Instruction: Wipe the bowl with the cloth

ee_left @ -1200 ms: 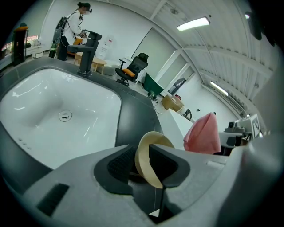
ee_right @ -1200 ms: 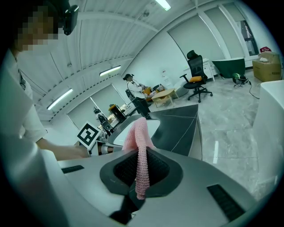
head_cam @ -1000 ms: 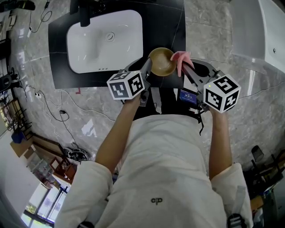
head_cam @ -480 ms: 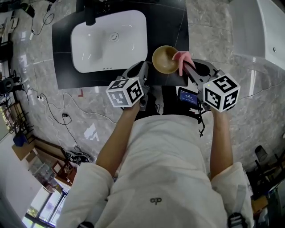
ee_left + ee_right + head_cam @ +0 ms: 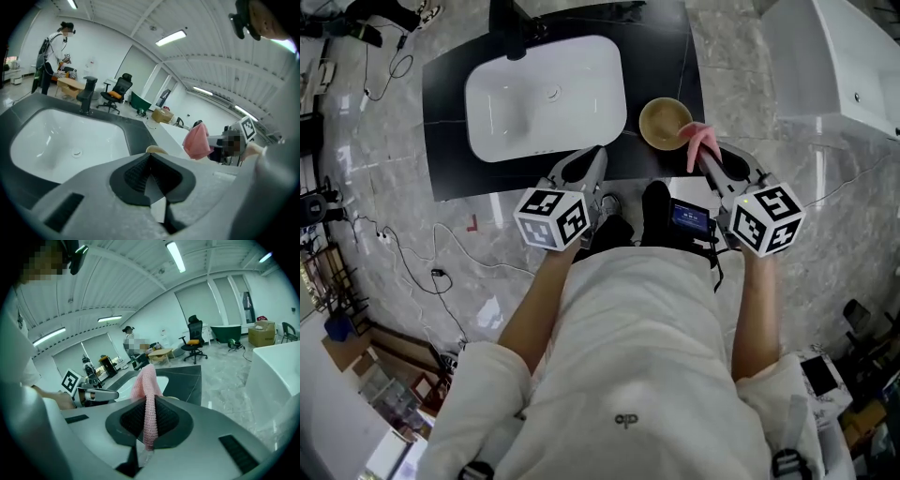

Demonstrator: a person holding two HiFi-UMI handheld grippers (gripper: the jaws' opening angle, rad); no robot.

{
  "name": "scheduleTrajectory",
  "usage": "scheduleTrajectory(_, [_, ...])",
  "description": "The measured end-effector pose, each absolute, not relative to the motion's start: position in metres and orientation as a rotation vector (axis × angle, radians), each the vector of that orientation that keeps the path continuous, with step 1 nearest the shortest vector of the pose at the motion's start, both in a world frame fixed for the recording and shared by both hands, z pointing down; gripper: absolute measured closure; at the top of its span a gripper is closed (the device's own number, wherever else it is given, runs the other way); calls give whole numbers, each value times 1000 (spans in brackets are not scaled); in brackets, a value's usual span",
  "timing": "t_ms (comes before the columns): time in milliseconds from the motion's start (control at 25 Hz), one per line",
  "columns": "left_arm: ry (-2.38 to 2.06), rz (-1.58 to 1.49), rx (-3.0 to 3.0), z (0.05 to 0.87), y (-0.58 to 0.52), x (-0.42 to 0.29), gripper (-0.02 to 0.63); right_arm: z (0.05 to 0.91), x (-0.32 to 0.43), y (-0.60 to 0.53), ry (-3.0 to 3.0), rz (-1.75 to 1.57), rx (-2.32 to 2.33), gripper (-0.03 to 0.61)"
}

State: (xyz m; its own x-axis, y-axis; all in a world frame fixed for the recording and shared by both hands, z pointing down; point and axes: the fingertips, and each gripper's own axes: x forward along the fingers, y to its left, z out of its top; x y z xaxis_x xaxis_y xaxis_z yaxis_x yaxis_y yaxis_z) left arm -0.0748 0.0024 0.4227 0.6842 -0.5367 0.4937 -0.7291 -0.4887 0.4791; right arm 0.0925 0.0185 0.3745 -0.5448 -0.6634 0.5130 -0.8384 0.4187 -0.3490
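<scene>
A tan wooden bowl (image 5: 666, 123) stands upright on the black counter (image 5: 450, 122), just right of the sink. My left gripper (image 5: 592, 159) hovers to its near left, apart from it, jaws shut with nothing between them. In the left gripper view only the bowl's rim (image 5: 156, 150) shows above the closed left gripper (image 5: 150, 161). My right gripper (image 5: 705, 159) is shut on a pink knitted cloth (image 5: 701, 139), which hangs at the bowl's right rim. The cloth (image 5: 146, 385) stands up from the right gripper's pads (image 5: 146, 425).
A white sink (image 5: 548, 94) with a dark faucet (image 5: 511, 37) is set into the counter left of the bowl. A white bathtub (image 5: 844, 66) stands at the far right. Cables (image 5: 403, 253) trail over the marble floor at the left.
The left gripper has come off the bowl's rim, drawn back toward me and closed empty. The bowl now stands alone on the counter. The right gripper keeps hold of the cloth.
</scene>
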Motion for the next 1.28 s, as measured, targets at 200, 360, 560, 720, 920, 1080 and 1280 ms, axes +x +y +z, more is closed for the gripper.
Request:
scheduleTrajectory(200, [-905, 332, 2420, 365, 18, -102, 601, 331, 76, 37, -2414, 759, 1452, 562])
scheduleTrajectory(360, [-879, 290, 2560, 318, 34, -120, 601, 287, 60, 60, -2479, 672, 1492, 563])
scheduleTrajectory(560, [-869, 219, 2657, 277, 36, -138, 601, 246, 50, 78, -2531, 558, 1582, 563])
scheduleTrajectory(720, [-852, 201, 2676, 265, 52, -145, 601, 227, 48, 107, -2495, 475, 1648, 563])
scheduleTrajectory(920, [-844, 216, 2673, 267, 56, -151, 601, 223, 42, 117, -2495, 451, 1681, 563])
scheduleTrajectory(1080, [-829, 233, 2674, 270, 61, -149, 601, 226, 42, 122, -2494, 452, 1685, 563])
scheduleTrajectory(1280, [-799, 247, 2698, 266, 64, -144, 601, 224, 40, 125, -2496, 433, 1687, 563])
